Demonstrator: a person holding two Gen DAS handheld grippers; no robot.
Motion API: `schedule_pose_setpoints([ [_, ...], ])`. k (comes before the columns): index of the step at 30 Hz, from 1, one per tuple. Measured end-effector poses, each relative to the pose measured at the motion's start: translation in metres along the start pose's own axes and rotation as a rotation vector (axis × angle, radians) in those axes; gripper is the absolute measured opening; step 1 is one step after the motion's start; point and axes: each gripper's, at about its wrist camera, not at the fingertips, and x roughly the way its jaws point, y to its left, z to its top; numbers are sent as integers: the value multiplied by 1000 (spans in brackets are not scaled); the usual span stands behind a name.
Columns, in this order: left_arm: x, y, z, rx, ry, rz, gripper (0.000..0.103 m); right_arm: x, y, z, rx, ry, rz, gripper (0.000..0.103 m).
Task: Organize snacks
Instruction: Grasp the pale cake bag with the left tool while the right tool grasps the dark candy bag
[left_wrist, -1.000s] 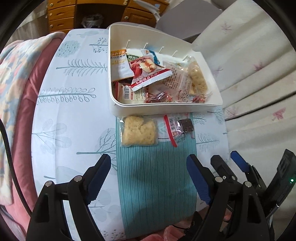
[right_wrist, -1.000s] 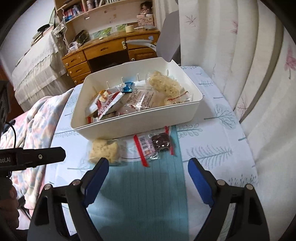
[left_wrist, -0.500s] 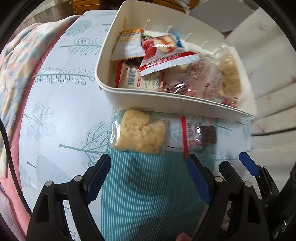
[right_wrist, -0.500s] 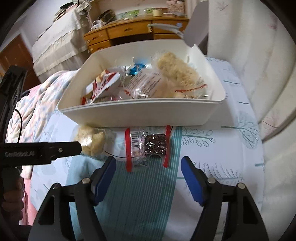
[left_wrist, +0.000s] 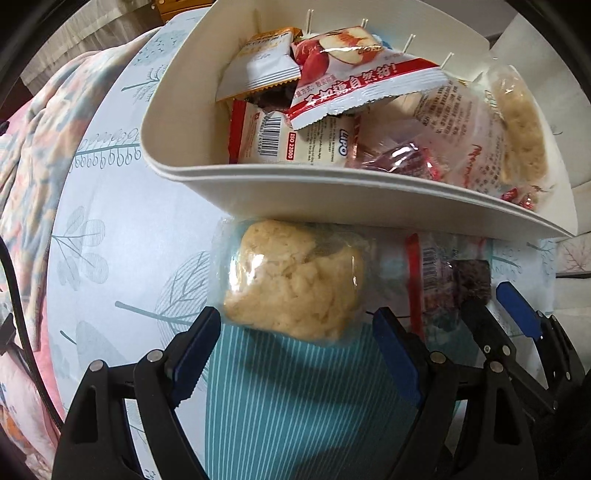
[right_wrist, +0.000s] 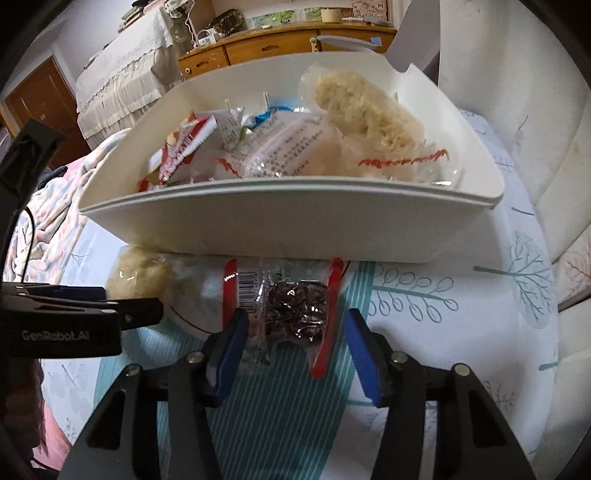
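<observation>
A white bin (left_wrist: 332, 192) full of snack packets stands on the table; it also shows in the right wrist view (right_wrist: 280, 225). In front of it lie a pale rice-cake packet (left_wrist: 295, 288) and a dark snack in a clear red-edged wrapper (right_wrist: 295, 306). My left gripper (left_wrist: 295, 347) is open, its blue pads either side of the rice-cake packet's near end. My right gripper (right_wrist: 295, 343) is open around the dark snack's near end. The right gripper also shows in the left wrist view (left_wrist: 495, 310).
The table has a white tree-print cloth (left_wrist: 122, 229) with a teal striped band (left_wrist: 295, 406). A pink flowered blanket (left_wrist: 33, 177) lies to the left. A padded white surface (right_wrist: 535, 122) rises at the right. A wooden desk (right_wrist: 280, 48) stands behind.
Both grippers moved forward and down toward the two packets in front of the bin. Their open jaws now straddle the packets. The right jaws have narrowed a little.
</observation>
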Motion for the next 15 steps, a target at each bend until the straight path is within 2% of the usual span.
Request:
schedule_pose_setpoints([
  [2,4,0,3,-3,6,13,87,5,-1,1,-1,6,-7,47],
  [7,13,6,12,-34,22,51,88,11,-2,1,-13,3,11,47],
  [11,20,16,17,-99,36,27,88,16,1,1,-51,16,16,44],
  [14,18,21,16,-118,30,32,80,16,1,1,-66,20,29,43],
  [15,18,23,16,-119,29,38,73,16,0,1,-68,25,33,43],
])
